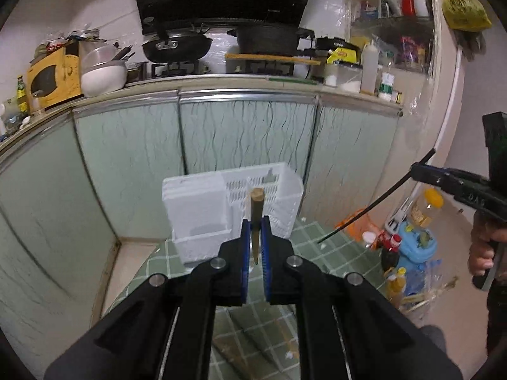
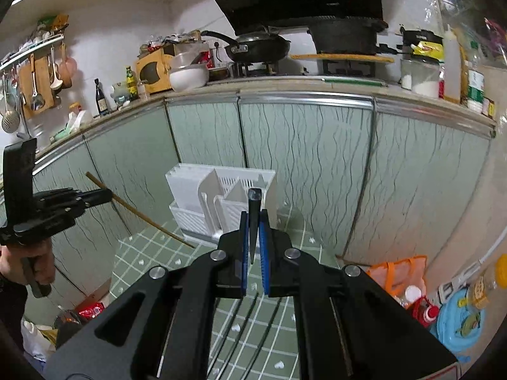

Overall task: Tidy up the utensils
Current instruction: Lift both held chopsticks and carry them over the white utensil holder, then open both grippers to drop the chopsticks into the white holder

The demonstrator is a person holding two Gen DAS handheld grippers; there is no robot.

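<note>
A white plastic utensil holder [image 1: 231,212] with several compartments stands on the green checked table [image 1: 317,253]; it also shows in the right wrist view [image 2: 218,202]. My left gripper [image 1: 255,237] is shut on a brown wooden chopstick [image 1: 256,218], held above the table in front of the holder; the same chopstick [image 2: 139,213] shows slanting from the left gripper [image 2: 104,194]. My right gripper [image 2: 253,237] is shut on a black chopstick [image 2: 254,218]; it shows at the right as a long thin black chopstick [image 1: 377,202] in the right gripper [image 1: 418,171].
More dark chopsticks [image 2: 253,323] lie on the table under the right gripper. Green cabinet doors [image 1: 247,139] stand behind the holder. Bottles and a blue tub [image 1: 412,247] sit on the floor to the right. The counter above carries a wok [image 1: 177,44] and a pot.
</note>
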